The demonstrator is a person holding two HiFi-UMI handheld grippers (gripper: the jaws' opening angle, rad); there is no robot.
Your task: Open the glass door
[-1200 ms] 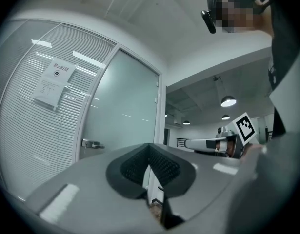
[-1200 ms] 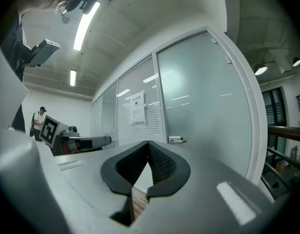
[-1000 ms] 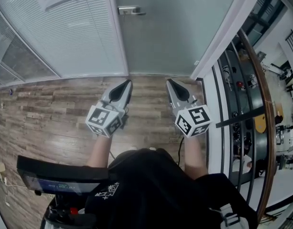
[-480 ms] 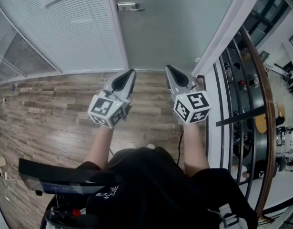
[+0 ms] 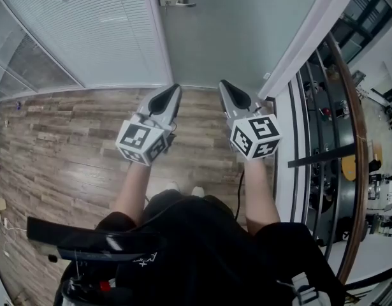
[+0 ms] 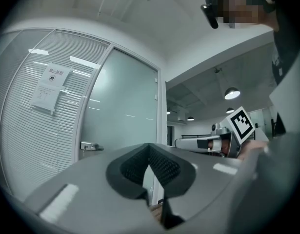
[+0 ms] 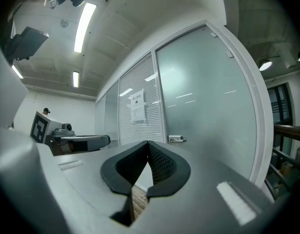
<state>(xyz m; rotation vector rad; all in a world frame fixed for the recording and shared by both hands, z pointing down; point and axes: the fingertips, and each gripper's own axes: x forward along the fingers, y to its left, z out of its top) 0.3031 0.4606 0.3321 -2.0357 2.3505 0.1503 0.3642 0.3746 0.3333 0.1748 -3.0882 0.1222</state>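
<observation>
Glass door (image 5: pixel 234 37) stands shut ahead, its handle (image 5: pixel 176 2) well beyond my left gripper (image 5: pixel 174 91) and right gripper (image 5: pixel 224 85), both closed tight on nothing, which have edged slightly nearer, so I judge the reach is only beginning.

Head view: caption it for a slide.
Shut grey left gripper and right gripper face the closed frosted glass door.

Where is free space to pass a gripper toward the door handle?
Free: wood floor left of the left gripper, up to the blinds panel; also the stretch between both grippers and the glass door, under the handle. Crowded: right of the right gripper, by the door frame and railing.
</observation>
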